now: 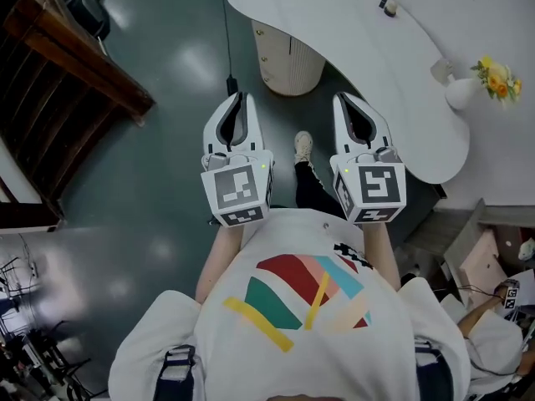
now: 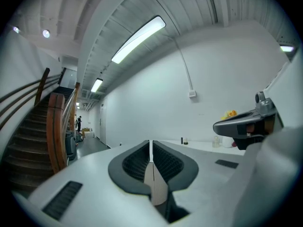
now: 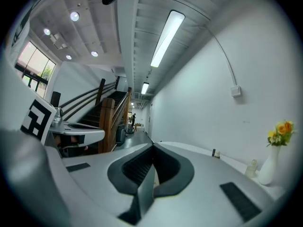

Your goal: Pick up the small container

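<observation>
A small container (image 1: 389,5) stands far off on the white curved table (image 1: 334,23); it shows as a tiny dark shape in the left gripper view (image 2: 182,140) and the right gripper view (image 3: 214,153). My left gripper (image 1: 240,98) and right gripper (image 1: 344,98) are held side by side in front of my chest, above the floor and short of the table. Both have their jaws pressed together with nothing between them, as the left gripper (image 2: 150,143) and the right gripper (image 3: 153,148) show in their own views.
A white vase (image 1: 462,92) with yellow flowers (image 1: 499,79) and a small clear bottle (image 1: 440,69) stand at the table's right end. A ribbed white pedestal (image 1: 288,57) carries the table. A wooden staircase (image 1: 58,65) rises at the left. A corridor (image 2: 87,141) runs ahead.
</observation>
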### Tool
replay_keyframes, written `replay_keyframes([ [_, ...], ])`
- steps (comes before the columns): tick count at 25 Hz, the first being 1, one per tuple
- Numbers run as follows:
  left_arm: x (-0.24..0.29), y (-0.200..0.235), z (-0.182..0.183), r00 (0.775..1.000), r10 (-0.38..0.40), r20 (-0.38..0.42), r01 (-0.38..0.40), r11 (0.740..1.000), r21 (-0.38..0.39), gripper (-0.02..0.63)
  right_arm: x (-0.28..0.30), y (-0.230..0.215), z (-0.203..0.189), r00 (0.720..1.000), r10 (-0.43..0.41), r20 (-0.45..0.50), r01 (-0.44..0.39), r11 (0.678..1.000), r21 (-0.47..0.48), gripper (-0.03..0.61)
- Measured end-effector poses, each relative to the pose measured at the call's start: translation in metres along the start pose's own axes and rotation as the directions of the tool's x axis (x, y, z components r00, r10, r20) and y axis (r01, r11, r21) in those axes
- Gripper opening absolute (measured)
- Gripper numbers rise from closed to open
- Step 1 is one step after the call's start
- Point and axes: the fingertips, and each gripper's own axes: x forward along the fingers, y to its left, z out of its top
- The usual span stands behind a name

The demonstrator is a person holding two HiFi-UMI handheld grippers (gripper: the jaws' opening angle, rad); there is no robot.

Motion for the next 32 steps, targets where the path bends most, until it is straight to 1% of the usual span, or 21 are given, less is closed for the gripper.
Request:
replay_keyframes([
  [4, 0.015, -0.006, -0.006, 1.000, -0.010, -0.025, 0.011, 1.000, 0.027, 0.034, 0.014, -0.014, -0.015, 1.000, -0.005, -0.022, 0.006, 0.999, 0.047, 0.011],
  [9, 0.025, -0.004, -0.005, 0.999, 0.013, -0.036, -0.011, 0.998, 0.055, 0.032, 0.036, -0.021, -0.019, 0.999, 0.022, -0.028, -0.020, 0.997, 0.076, 0.011],
  [10, 0.027, -0.003, -0.004, 0.999, 0.013, -0.034, -0.012, 0.999, 0.042, 0.032, 0.040, -0.021, -0.019, 0.999, 0.027, -0.027, -0.025, 0.997, 0.078, 0.011],
  [13, 0.034, 0.002, 0.001, 1.000, 0.006, -0.010, -0.007, 0.999, -0.042, 0.029, 0.052, -0.022, -0.018, 0.999, 0.037, -0.026, -0.035, 0.997, 0.064, 0.011],
  [14, 0.038, 0.003, 0.005, 1.000, 0.007, 0.003, -0.006, 0.999, -0.049, 0.028, 0.056, -0.024, -0.017, 0.999, 0.037, -0.023, -0.035, 0.998, 0.053, 0.011],
  [16, 0.050, 0.003, 0.014, 1.000, 0.008, 0.030, -0.007, 1.000, -0.031, 0.025, 0.065, -0.029, -0.015, 0.999, 0.035, -0.016, -0.034, 0.999, 0.040, 0.011],
  [19, 0.068, 0.007, 0.022, 0.999, 0.018, 0.041, -0.018, 1.000, 0.000, 0.021, 0.079, -0.039, -0.014, 0.999, 0.038, -0.009, -0.037, 0.996, 0.083, 0.011],
  [21, 0.081, 0.013, 0.024, 0.999, 0.026, 0.044, -0.026, 1.000, -0.004, 0.021, 0.089, -0.046, -0.016, 0.999, 0.040, -0.014, -0.038, 0.993, 0.112, 0.011],
  [23, 0.096, 0.016, 0.025, 0.999, 0.024, 0.041, -0.024, 1.000, -0.004, 0.020, 0.100, -0.055, -0.016, 0.999, 0.035, -0.022, -0.032, 0.993, 0.115, 0.011],
  [28, 0.147, 0.013, 0.026, 0.999, 0.007, 0.048, -0.010, 0.998, 0.061, 0.020, 0.131, -0.085, -0.012, 0.999, 0.040, -0.019, -0.037, 0.992, 0.123, 0.011],
  [32, 0.184, 0.012, 0.042, 0.996, 0.014, 0.093, -0.018, 0.999, 0.044, 0.021, 0.167, -0.112, -0.007, 0.999, 0.050, -0.021, -0.047, 0.993, 0.110, 0.011],
])
